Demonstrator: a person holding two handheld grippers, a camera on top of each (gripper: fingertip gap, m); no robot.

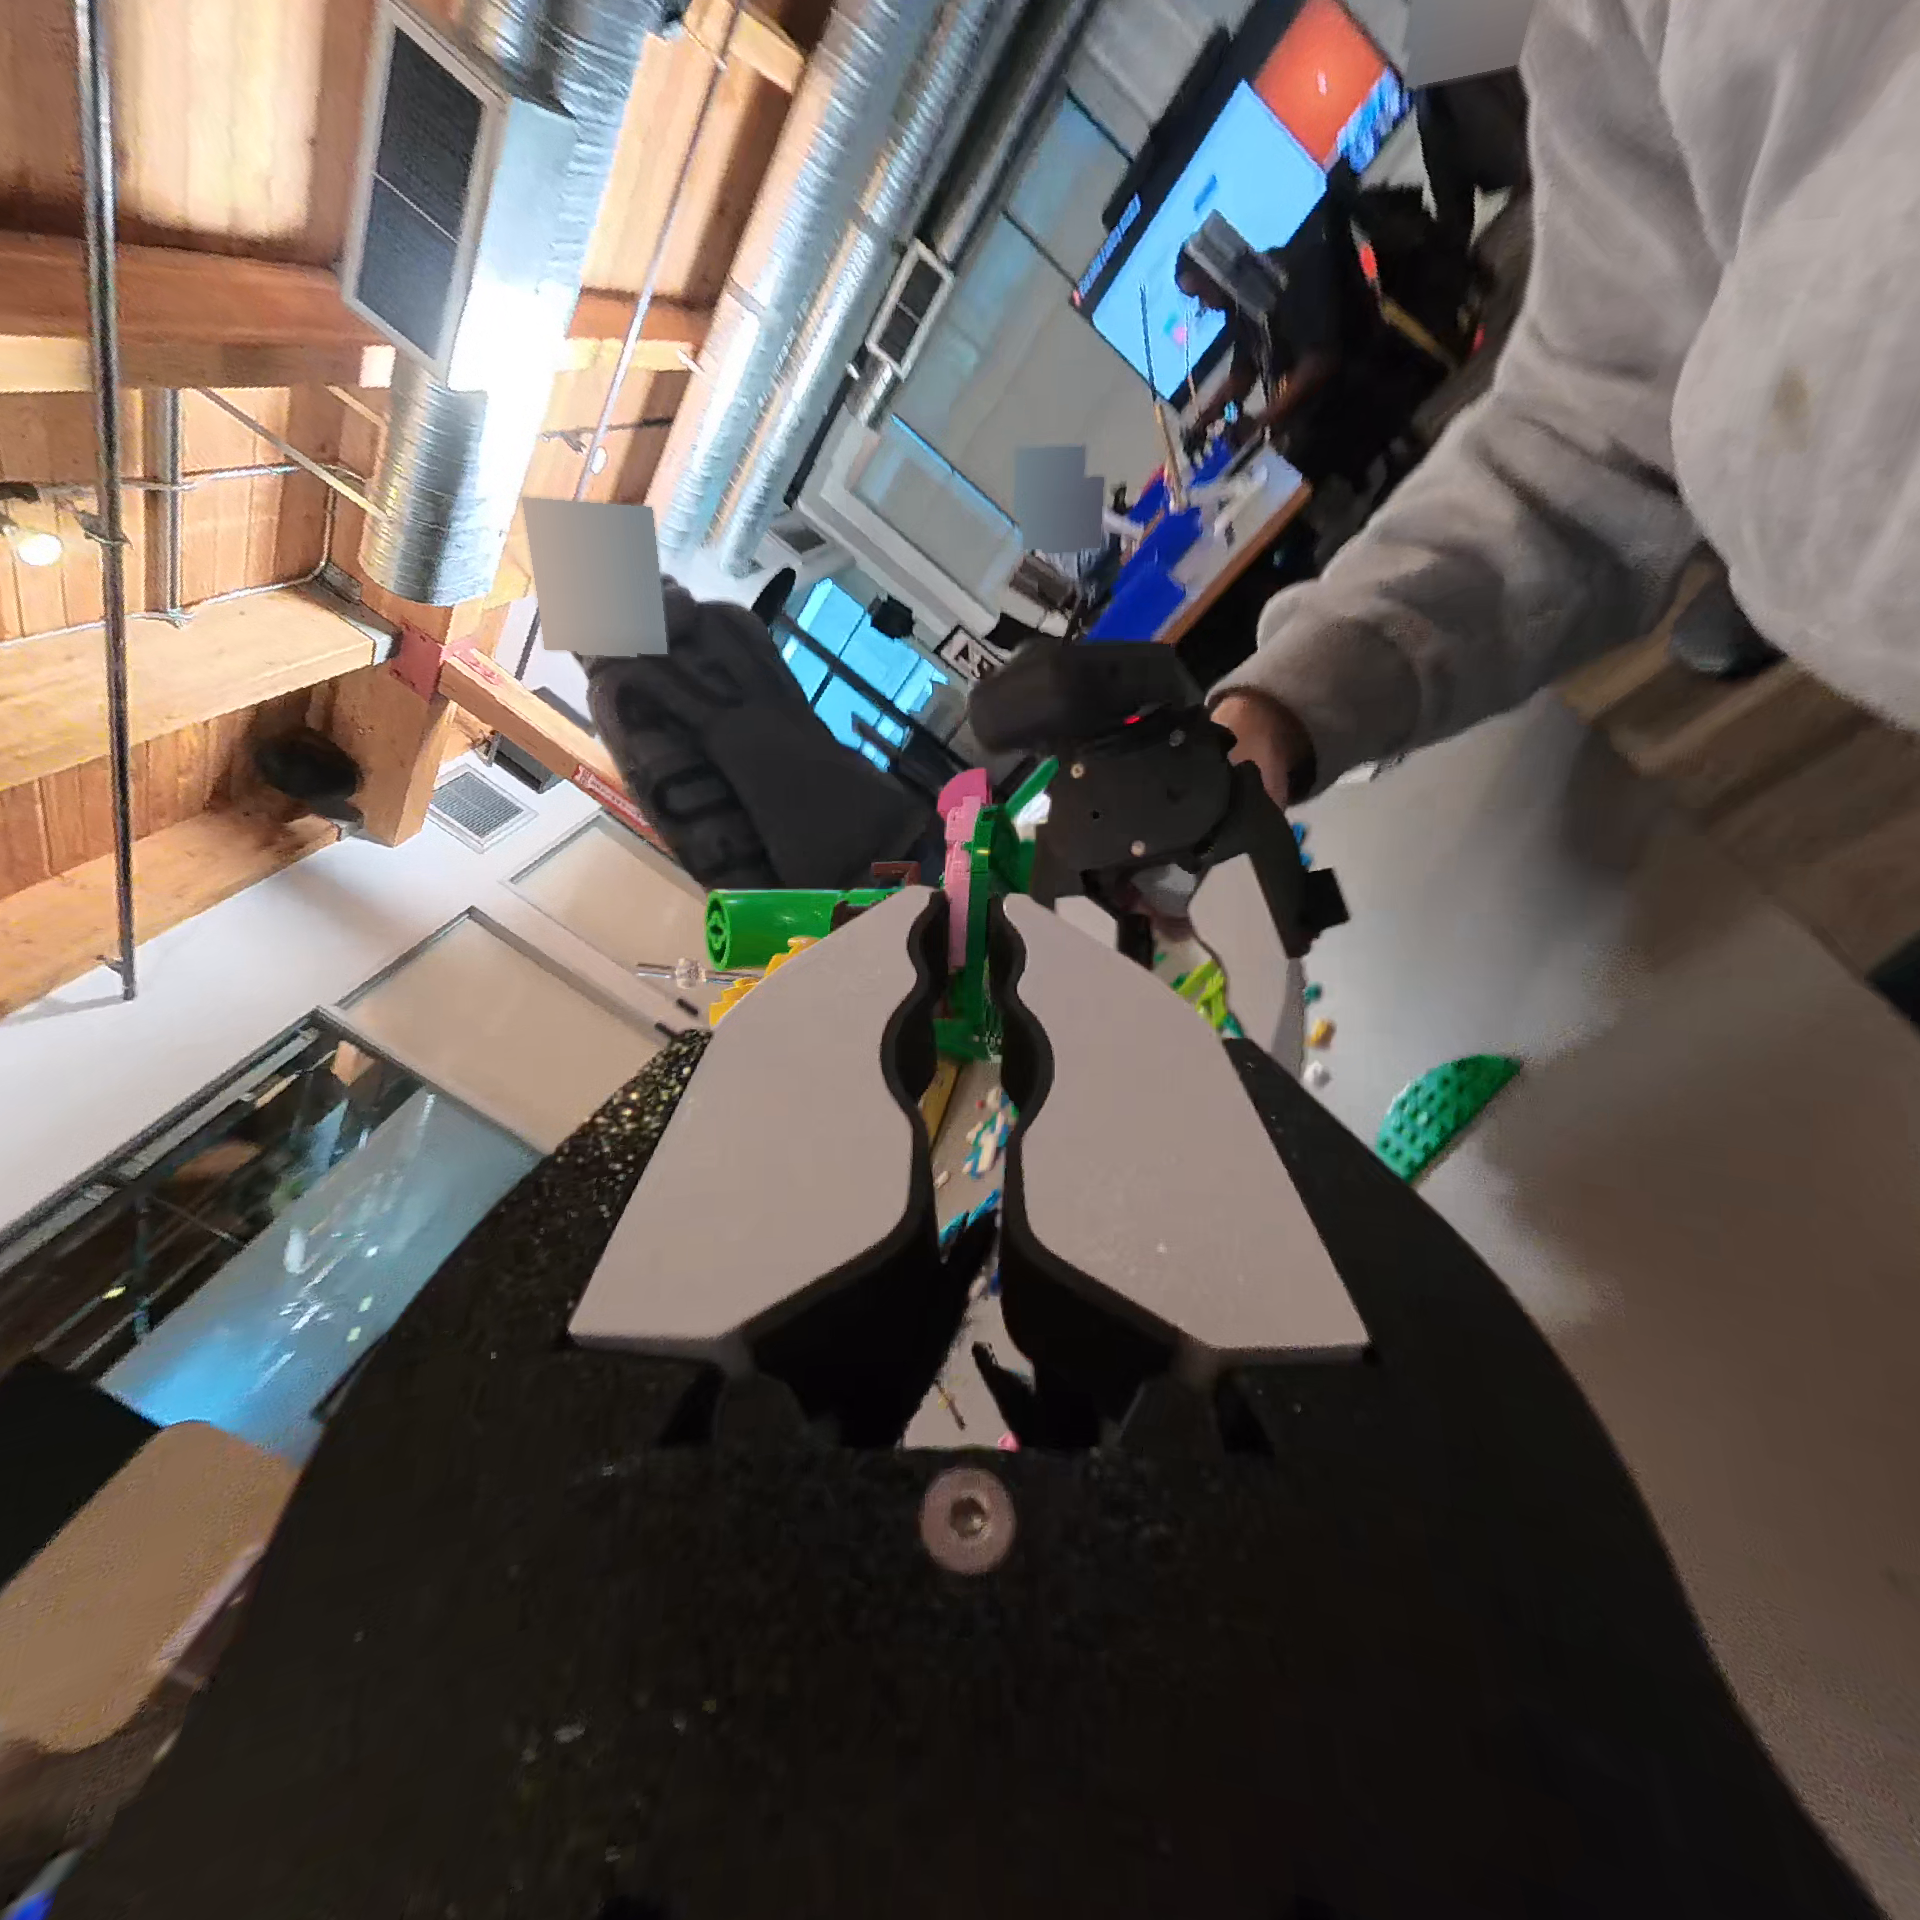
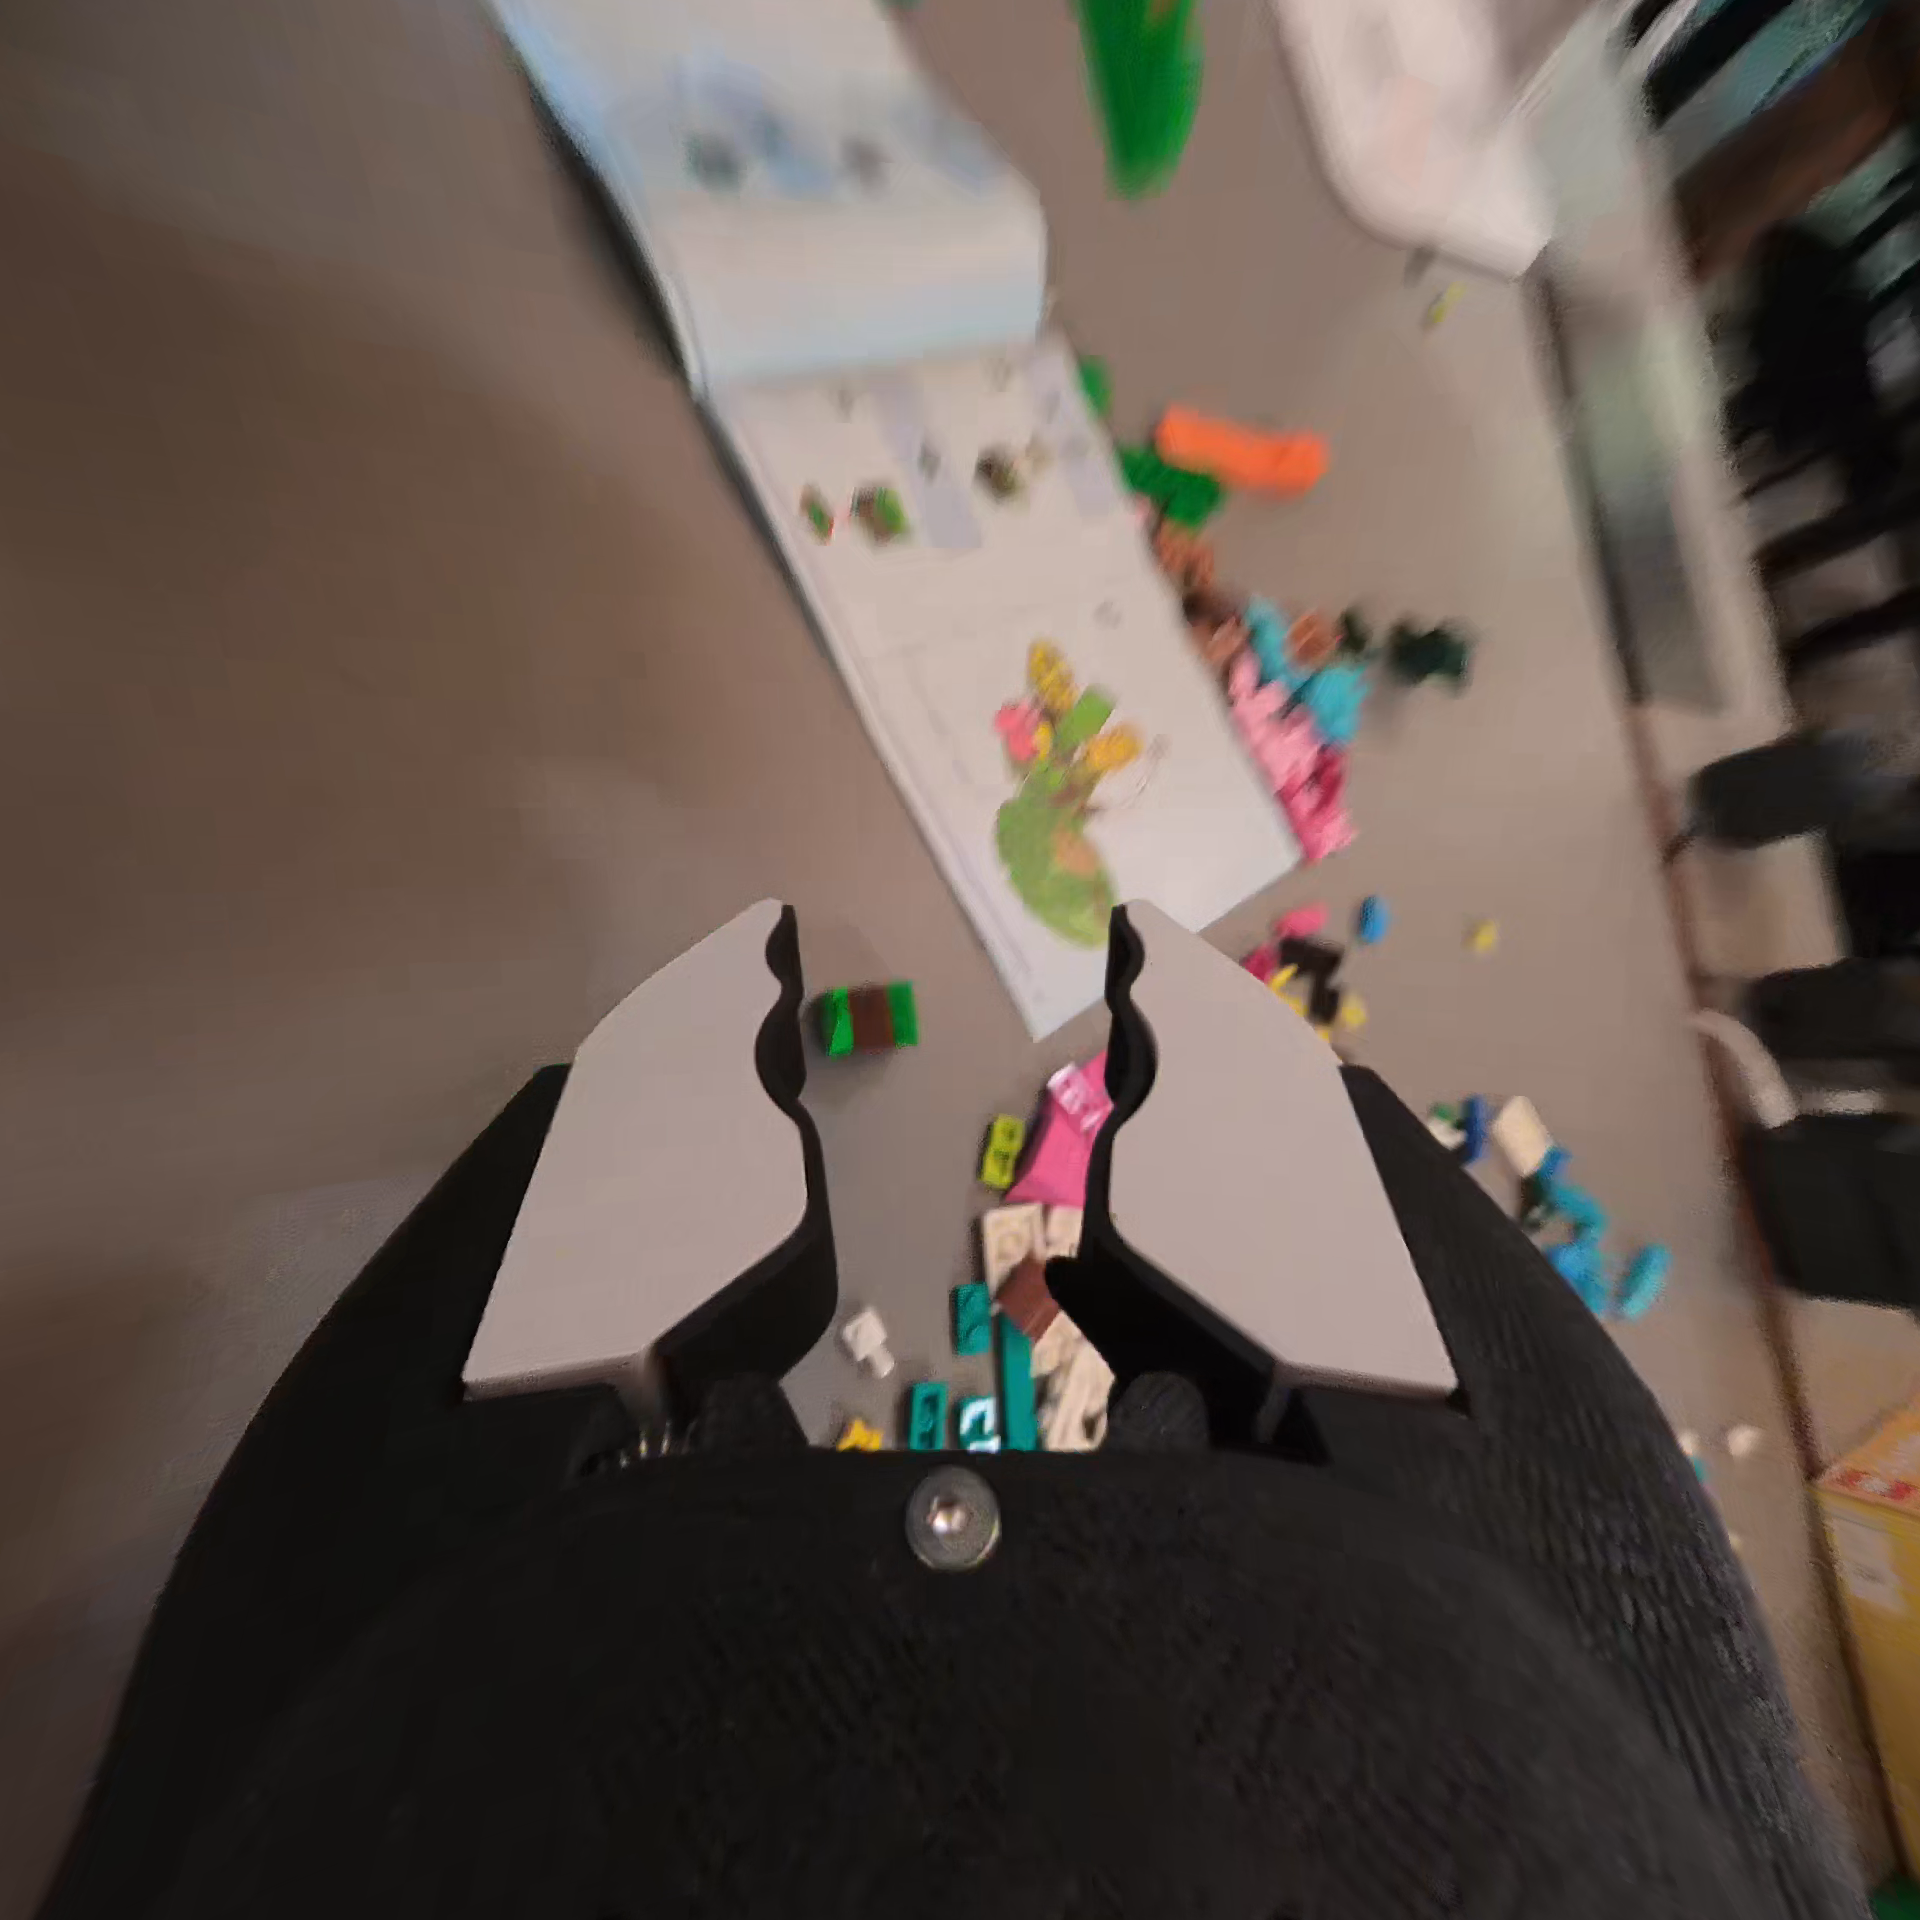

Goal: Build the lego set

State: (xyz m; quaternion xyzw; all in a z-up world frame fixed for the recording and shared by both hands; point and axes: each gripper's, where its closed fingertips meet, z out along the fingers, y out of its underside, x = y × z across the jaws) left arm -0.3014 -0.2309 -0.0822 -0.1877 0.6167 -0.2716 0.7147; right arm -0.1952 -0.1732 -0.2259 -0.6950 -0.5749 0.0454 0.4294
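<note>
A pink and green brick model (image 1: pixel 968 914), thin and studded, stands upright between the two grey pads of the left hand-held gripper (image 1: pixel 966 935), which is clenched on it above the grey counter (image 1: pixel 1662 1195). Just beyond it, the right hand-held gripper (image 2: pixel 951 971) hangs spread wide with nothing in its grasp, over a small green and brown brick block (image 2: pixel 864 1018) lying on the counter. An open instruction booklet (image 2: pixel 1091 675) with smooth pages lies near, and loose plastic bricks (image 2: pixel 997 1299) of many colours are scattered beside it.
</note>
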